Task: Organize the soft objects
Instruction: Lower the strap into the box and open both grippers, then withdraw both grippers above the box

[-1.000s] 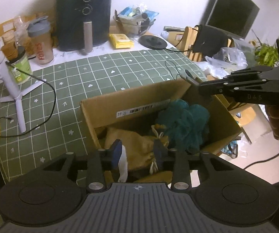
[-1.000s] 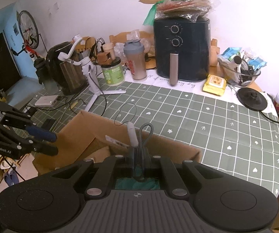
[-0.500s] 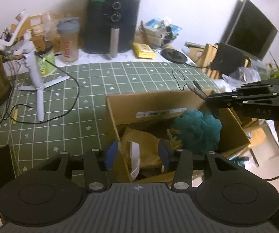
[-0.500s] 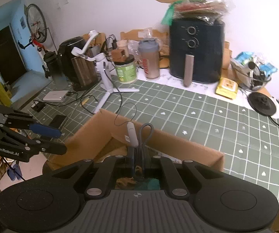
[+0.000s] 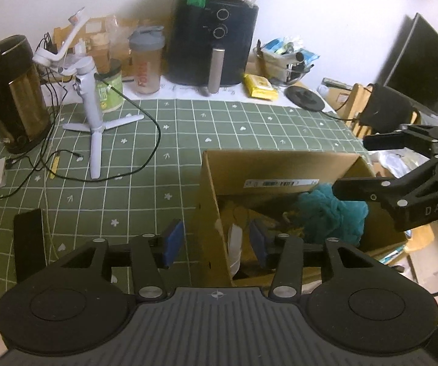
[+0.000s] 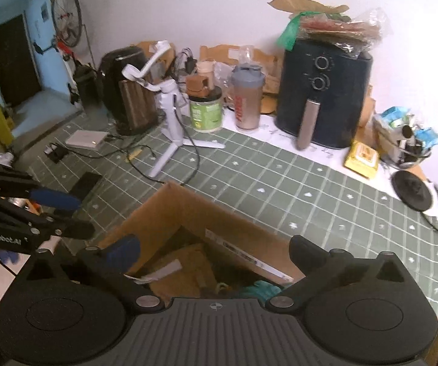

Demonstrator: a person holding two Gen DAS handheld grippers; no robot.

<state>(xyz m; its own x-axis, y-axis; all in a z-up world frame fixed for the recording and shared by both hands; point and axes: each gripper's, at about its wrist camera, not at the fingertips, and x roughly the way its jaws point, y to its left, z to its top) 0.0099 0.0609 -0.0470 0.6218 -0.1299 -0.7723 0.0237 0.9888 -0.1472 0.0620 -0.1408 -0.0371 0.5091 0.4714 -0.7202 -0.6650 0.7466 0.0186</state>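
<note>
An open cardboard box (image 5: 267, 164) stands on the green checked tablecloth, with a teal bath pouf (image 5: 328, 210) and a tan drawstring bag (image 5: 249, 213) inside. My left gripper (image 5: 215, 241) hovers over the box's left wall; the wall passes between its blue pads and neither pad presses on it. My right gripper (image 6: 214, 248) hangs over the box (image 6: 170, 210) with its jaws opening wide and nothing between them. Below it lie the pouf (image 6: 261, 288) and the bag (image 6: 185, 262). Each view shows the other gripper: right gripper (image 5: 362, 163), left gripper (image 6: 69, 213).
A white tripod stand (image 5: 92, 116) with a black cable stands left of the box. A dark kettle (image 5: 11, 91), a shaker bottle (image 5: 145, 61) and a black air fryer (image 5: 215, 36) line the back. A black phone (image 5: 28, 244) lies near the table's front edge.
The right gripper was shut on a thin looped cord with a white tag; its jaws now stand wide and the cord is gone. The left jaws widened and shifted left across the box wall.
</note>
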